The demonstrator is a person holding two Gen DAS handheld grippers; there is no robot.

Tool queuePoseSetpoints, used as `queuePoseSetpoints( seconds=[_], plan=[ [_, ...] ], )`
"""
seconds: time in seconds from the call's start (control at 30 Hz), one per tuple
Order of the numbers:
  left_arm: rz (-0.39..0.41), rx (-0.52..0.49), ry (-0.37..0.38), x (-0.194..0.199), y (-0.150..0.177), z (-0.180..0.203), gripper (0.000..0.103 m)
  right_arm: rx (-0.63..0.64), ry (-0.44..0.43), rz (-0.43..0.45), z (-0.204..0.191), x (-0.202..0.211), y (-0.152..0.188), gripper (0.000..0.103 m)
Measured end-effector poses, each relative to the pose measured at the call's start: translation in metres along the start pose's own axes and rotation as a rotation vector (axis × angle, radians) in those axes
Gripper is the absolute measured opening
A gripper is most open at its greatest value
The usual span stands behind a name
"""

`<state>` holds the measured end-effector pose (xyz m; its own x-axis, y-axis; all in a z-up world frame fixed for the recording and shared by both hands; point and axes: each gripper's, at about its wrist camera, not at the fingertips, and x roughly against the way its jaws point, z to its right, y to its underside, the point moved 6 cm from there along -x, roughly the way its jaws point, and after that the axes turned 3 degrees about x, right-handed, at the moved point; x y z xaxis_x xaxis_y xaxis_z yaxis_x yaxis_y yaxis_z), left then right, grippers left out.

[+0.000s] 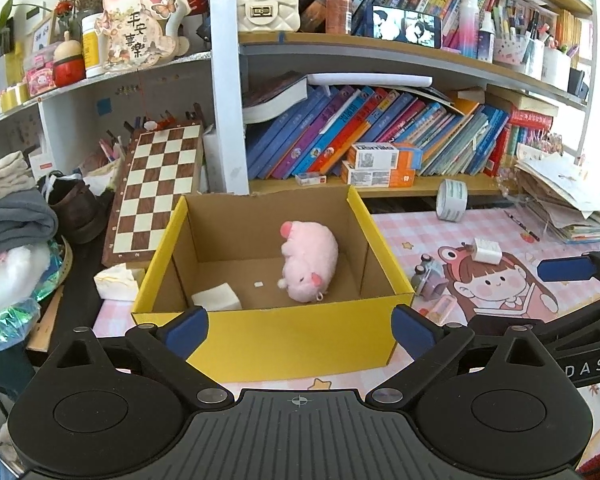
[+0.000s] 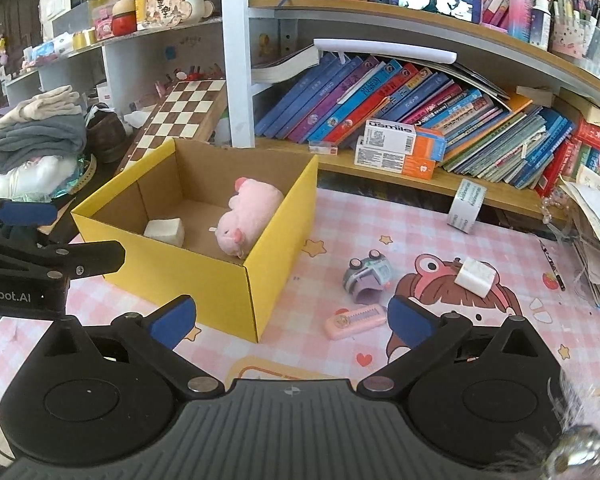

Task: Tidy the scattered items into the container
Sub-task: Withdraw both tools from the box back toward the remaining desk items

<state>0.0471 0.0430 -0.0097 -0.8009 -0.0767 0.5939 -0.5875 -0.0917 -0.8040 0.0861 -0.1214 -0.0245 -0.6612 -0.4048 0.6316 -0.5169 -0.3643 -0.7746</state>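
Observation:
A yellow cardboard box [image 1: 300, 340] [image 2: 180, 272] stands open on the pink mat. Inside lie a pink plush pig [image 1: 310, 266] [image 2: 248, 216] and a white block [image 1: 217, 298] [image 2: 165, 231]. My left gripper [image 1: 300, 326] is open at the box's near wall, nothing between its blue pads. My right gripper [image 2: 290, 318] is open over the mat, right of the box. On the mat lie a small toy car [image 2: 367, 276] [image 1: 430, 278], a pink comb-like case [image 2: 356, 322] [image 1: 442, 308], a white block [image 2: 475, 276] [image 1: 487, 250] and a tape roll [image 2: 466, 208] [image 1: 452, 200].
A bookshelf with leaning books [image 1: 380, 132] runs behind the mat. A chessboard [image 1: 156, 184] leans left of the box, next to folded clothes [image 1: 12, 208]. Crumpled tissue [image 1: 116, 280] lies by the box's left corner. A stack of papers [image 2: 596, 216] crowds the right edge.

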Motion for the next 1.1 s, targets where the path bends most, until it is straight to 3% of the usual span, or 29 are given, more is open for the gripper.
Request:
queuePoseSetpoints(
  seconds=[1.1],
  plan=[
    [-0.018,-0.086,0.056,-0.005,0.004,0.066,0.100,-0.098,0.078,-0.015,0.062,0.023,0.034,0.103]
  ],
)
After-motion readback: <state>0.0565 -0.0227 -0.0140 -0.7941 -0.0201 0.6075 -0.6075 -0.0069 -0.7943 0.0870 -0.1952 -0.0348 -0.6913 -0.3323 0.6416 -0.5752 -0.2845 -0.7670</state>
